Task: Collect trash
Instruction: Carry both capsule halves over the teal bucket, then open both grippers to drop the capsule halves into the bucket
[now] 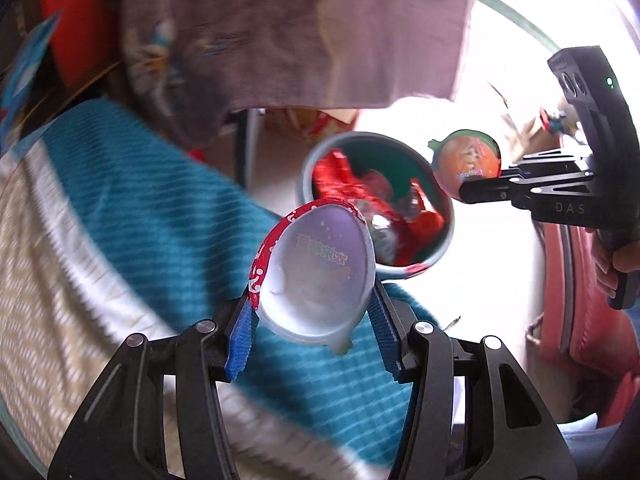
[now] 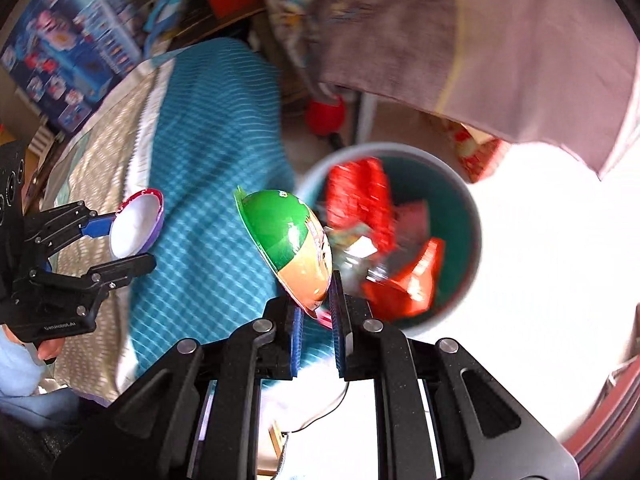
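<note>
My left gripper (image 1: 312, 320) is shut on a white cup with a red rim (image 1: 320, 272), its blue pads pressing on both sides of the cup. Just beyond it stands a grey trash bin (image 1: 303, 176) with a teal inside, holding red wrappers. At the right of this view my right gripper (image 1: 466, 192) grips a green and orange cup (image 1: 468, 164) over the bin's far side. In the right wrist view, my right gripper (image 2: 318, 308) is shut on the rim of the green and orange cup (image 2: 288, 248) beside the bin (image 2: 476, 240). My left gripper (image 2: 128, 246) with the white cup (image 2: 136, 224) is at the left.
A blue striped blanket (image 2: 208, 160) lies over a beige patterned sheet (image 2: 100, 168) left of the bin. A mauve cloth (image 2: 460, 40) hangs above it. A blue toy box (image 2: 68, 40) stands at the far left. A red-pink object (image 1: 576, 300) is at the right. The floor is overexposed.
</note>
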A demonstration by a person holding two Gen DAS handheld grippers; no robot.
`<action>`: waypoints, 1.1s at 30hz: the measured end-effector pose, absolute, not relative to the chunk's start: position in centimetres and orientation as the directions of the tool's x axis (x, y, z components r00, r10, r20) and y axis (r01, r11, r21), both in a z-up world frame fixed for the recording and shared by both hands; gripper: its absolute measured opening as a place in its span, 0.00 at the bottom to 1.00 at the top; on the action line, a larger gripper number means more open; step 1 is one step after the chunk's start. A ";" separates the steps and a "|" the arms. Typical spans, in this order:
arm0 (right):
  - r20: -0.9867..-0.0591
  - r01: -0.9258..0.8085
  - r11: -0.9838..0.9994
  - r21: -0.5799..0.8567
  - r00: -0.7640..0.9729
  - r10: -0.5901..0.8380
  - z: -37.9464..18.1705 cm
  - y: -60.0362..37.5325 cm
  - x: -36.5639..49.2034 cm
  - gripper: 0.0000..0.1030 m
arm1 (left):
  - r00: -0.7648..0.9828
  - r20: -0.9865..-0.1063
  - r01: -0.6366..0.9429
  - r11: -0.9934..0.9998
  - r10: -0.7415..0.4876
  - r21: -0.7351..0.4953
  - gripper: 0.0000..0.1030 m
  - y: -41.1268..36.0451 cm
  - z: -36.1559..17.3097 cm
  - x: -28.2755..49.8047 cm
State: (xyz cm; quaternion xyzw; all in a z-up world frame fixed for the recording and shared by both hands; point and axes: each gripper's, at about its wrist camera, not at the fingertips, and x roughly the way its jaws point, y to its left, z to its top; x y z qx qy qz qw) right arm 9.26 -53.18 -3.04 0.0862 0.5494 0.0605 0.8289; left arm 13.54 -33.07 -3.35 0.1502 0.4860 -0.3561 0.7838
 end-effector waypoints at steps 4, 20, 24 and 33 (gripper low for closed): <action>-0.906 0.026 0.977 0.211 0.379 0.186 -3.8 -55.7 8.8 0.12 | 0.237 -0.879 0.737 0.666 -0.414 -0.115 0.51 -37.1 -4.5 13.5; -0.921 0.076 0.974 0.213 0.348 0.174 -5.5 -60.8 9.5 0.12 | 0.150 -0.904 0.772 0.619 -0.399 -0.145 0.61 -45.7 -8.6 15.8; -0.925 0.077 0.974 0.211 0.338 0.174 -5.8 -61.1 9.8 0.12 | 0.179 -0.911 0.765 0.634 -0.372 -0.108 0.74 -45.7 -9.0 15.9; -0.928 0.038 0.976 0.216 0.319 0.193 -6.3 -59.5 11.3 0.14 | 0.186 -0.915 0.725 0.679 -0.357 -0.117 0.80 -43.0 -9.0 16.0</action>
